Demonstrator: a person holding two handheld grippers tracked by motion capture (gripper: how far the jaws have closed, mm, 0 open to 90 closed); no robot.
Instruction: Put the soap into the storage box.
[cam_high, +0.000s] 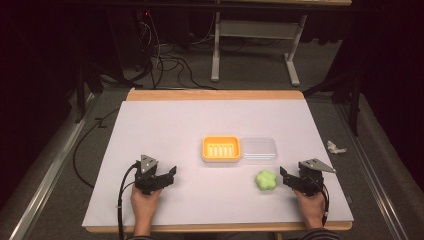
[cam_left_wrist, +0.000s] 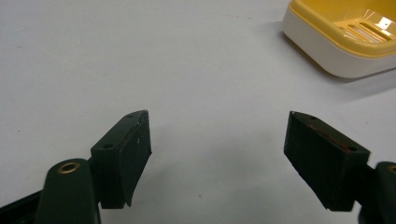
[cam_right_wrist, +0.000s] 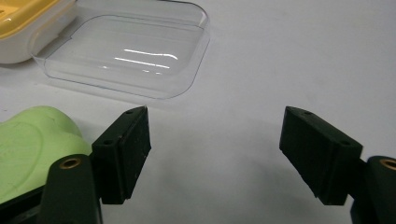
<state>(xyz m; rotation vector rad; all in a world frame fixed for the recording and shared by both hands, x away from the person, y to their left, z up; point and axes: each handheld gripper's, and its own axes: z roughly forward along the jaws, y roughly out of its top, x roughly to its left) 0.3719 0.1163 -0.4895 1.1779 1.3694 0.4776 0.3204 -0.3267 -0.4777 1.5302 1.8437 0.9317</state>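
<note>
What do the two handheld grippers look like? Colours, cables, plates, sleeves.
Both grippers are black. Left gripper carries a grey three-cornered plate and trails a black cable; right gripper has the same plate and a thinner black cable. Jaws are flat black blocks with small screw holes; brass bushings sit at the arms. A striped sleeve shows at the right wrist.

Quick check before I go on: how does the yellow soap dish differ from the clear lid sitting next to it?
The yellow soap dish is opaque, yellow inside with a white outer wall; the clear lid is see-through plastic. The soap dish has a slotted insert in its bottom; the lid's inside is smooth and bare. The soap dish lies to the left, the lid to the right, nearer the green soap. Both are rounded rectangles of similar footprint, side by side on the table, hollow side up.
</note>
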